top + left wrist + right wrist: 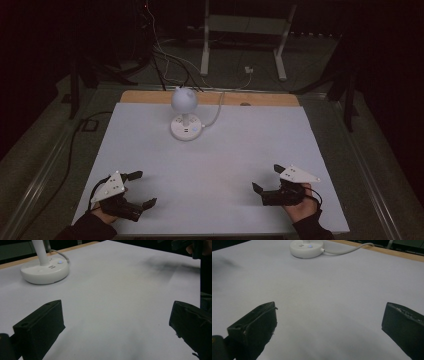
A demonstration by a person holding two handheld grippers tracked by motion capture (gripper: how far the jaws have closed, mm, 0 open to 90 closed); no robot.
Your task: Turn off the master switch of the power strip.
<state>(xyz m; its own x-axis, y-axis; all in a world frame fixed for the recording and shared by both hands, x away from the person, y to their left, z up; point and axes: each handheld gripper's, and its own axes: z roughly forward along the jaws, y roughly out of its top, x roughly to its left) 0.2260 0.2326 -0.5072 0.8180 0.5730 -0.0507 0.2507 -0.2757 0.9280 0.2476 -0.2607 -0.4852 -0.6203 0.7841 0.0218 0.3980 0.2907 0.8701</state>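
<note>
A white desk lamp (184, 114) with a round head stands on its round base near the table's far middle. Its base (45, 270) lies ahead and to the left in the left gripper view, and the same base (307, 248) sits at the top in the right gripper view. My left gripper (141, 189) rests open at the table's near left corner, nothing between its black jaws. Near the front right, my right gripper (268, 179) is open too and holds nothing. In the left gripper view the right gripper (186, 245) appears at the top right.
A white sheet (215, 165) covers the table, whose wooden edge (270, 99) shows at the far side. The lamp's white cable (218, 112) runs off the far edge. Beyond the table, a white stand (243, 37) and cables lie on the dark floor.
</note>
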